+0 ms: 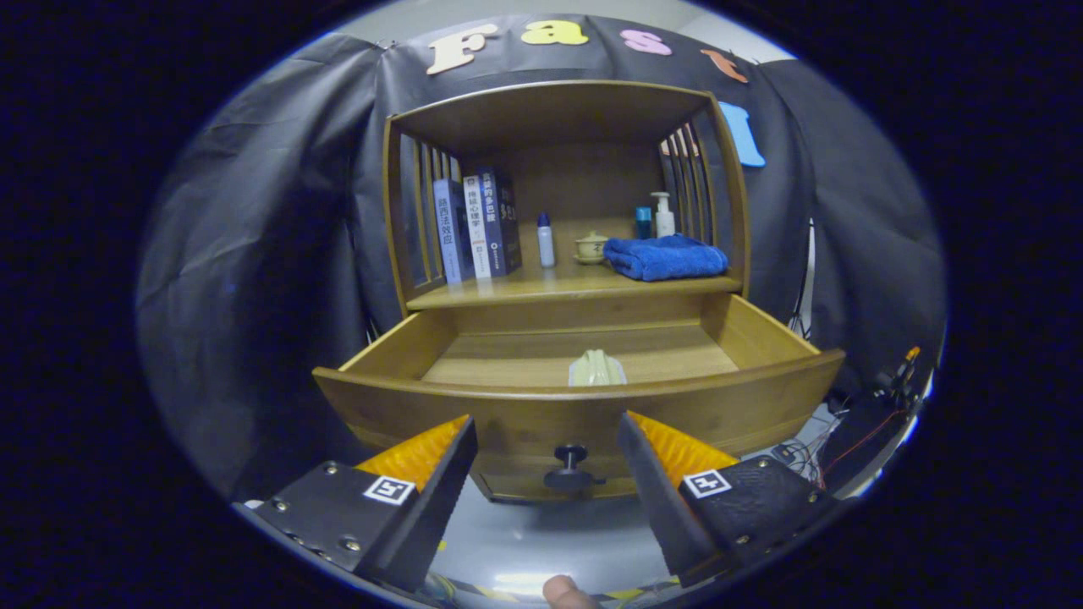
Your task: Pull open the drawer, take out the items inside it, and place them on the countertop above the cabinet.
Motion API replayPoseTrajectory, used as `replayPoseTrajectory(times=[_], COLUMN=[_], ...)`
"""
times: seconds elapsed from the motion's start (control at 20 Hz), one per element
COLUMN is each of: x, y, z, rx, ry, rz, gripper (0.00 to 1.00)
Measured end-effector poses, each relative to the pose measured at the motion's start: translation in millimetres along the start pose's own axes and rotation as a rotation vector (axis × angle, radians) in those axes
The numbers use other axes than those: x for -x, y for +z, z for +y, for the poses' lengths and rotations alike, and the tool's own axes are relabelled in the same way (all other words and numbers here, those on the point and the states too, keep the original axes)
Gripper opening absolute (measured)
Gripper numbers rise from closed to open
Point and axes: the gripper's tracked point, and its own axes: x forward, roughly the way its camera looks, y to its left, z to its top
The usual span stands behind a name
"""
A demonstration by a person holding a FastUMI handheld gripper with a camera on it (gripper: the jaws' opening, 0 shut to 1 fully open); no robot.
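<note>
Staged recording booth furnished as a home corner. A wooden cabinet (558, 279) stands against a black cloth wall (279, 237). On its shelf: books (478, 224), bottles (664, 214), a folded towel (667, 256). Cables (812, 457) lie beside the cabinet.

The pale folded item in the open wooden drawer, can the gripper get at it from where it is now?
Probably yes. The wooden drawer is pulled out, nothing covers the pale folded item, and the gripper is open; it must rise over the drawer's front panel first.
</note>
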Motion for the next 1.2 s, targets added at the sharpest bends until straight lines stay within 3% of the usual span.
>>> replayPoseTrajectory(times=[0.3,0.5,0.6,0.85,1.2], x=[-15,-48,-75,-131,-172], y=[58,93,97,60,8], z=[3,-4,-20,-39,-56], rx=[0.005,-0.058,-0.034,0.002,0.010], ry=[0.026,0.042,0.007,-0.036,-0.131], rz=[0.090,0.145,0.187,0.367,0.535], gripper=[1.00,0.99,1.00,1.00,0.85])
